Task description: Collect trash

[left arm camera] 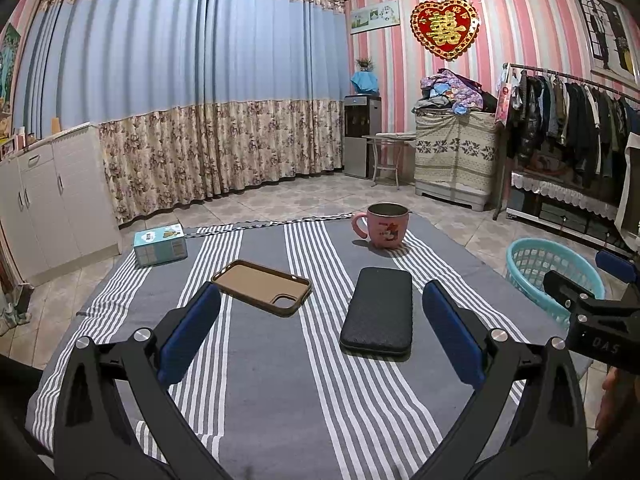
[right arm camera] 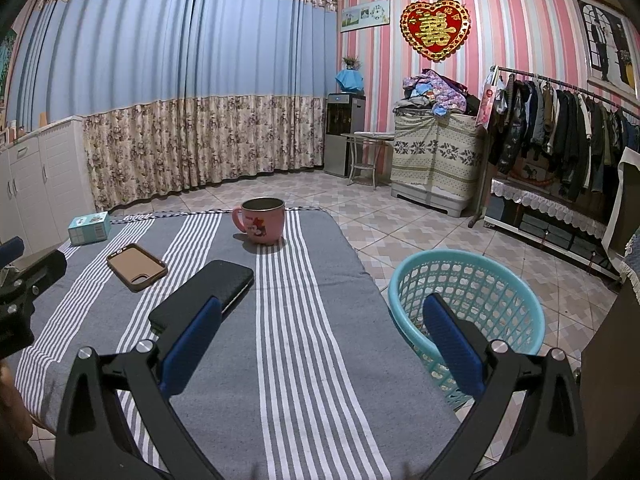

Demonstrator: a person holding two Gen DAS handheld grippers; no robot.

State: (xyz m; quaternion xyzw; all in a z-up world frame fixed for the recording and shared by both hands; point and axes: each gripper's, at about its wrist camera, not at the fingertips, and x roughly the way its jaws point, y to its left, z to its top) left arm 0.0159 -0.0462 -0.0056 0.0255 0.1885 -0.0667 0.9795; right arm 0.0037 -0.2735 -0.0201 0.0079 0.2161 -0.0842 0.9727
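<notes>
while both the left gripper (left arm camera: 320, 332) and the right gripper (right arm camera: 320, 340) hover with fingers spread wide and empty above the striped cloth (left arm camera: 264, 380), a brown phone case (left arm camera: 262, 287) lies left of a black phone (left arm camera: 378, 316). farther off stand a pink mug (left arm camera: 386, 226) and, far left, a small blue box (left arm camera: 160, 245). nothing blocks the turquoise basket (right arm camera: 468, 300) on the floor tiles, right of the cloth.
</notes>
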